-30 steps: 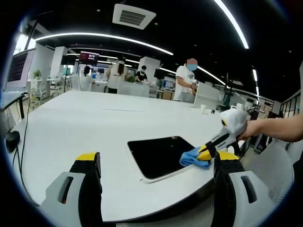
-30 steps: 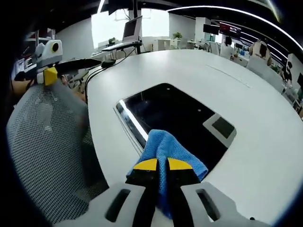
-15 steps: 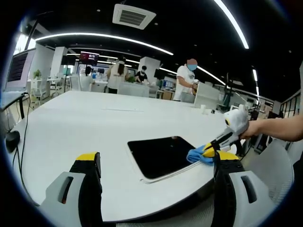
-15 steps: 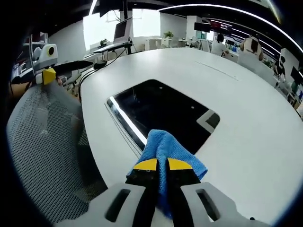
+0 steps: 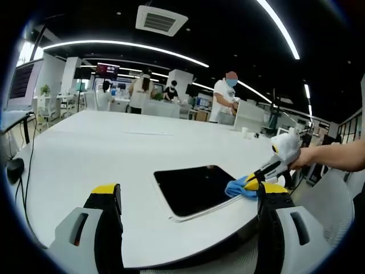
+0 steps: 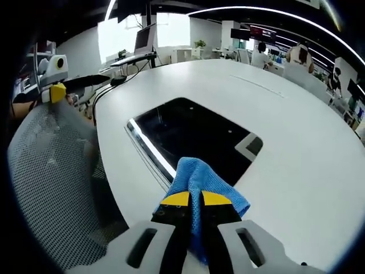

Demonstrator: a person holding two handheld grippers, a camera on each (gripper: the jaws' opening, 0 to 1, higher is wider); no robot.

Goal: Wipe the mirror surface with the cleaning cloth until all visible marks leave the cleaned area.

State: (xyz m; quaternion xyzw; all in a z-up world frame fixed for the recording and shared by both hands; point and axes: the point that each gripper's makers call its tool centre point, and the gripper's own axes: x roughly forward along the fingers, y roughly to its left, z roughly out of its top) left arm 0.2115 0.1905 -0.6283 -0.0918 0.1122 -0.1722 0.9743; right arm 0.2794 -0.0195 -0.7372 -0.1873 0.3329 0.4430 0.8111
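Observation:
A dark rectangular mirror (image 5: 194, 188) (image 6: 194, 137) lies flat on the white table near its front edge. My right gripper (image 6: 195, 200) is shut on a blue cleaning cloth (image 6: 199, 178), which rests on the table at the mirror's corner. In the left gripper view the right gripper (image 5: 251, 184) comes in from the right, held by a hand, with the cloth (image 5: 238, 188) at the mirror's right corner. My left gripper (image 5: 188, 191) is open, held back from the table edge, with nothing between its jaws. In the right gripper view the left gripper (image 6: 54, 91) appears far left.
The large white table (image 5: 114, 142) stretches away behind the mirror. A grey mesh chair (image 6: 51, 188) stands by the table edge. Several people (image 5: 223, 97) stand at desks in the background. A cable and mouse (image 5: 14, 168) lie at the table's left.
The right gripper and cloth slid from on the mirror's corner towards its right edge, then nearly stopped. The left gripper has held still.

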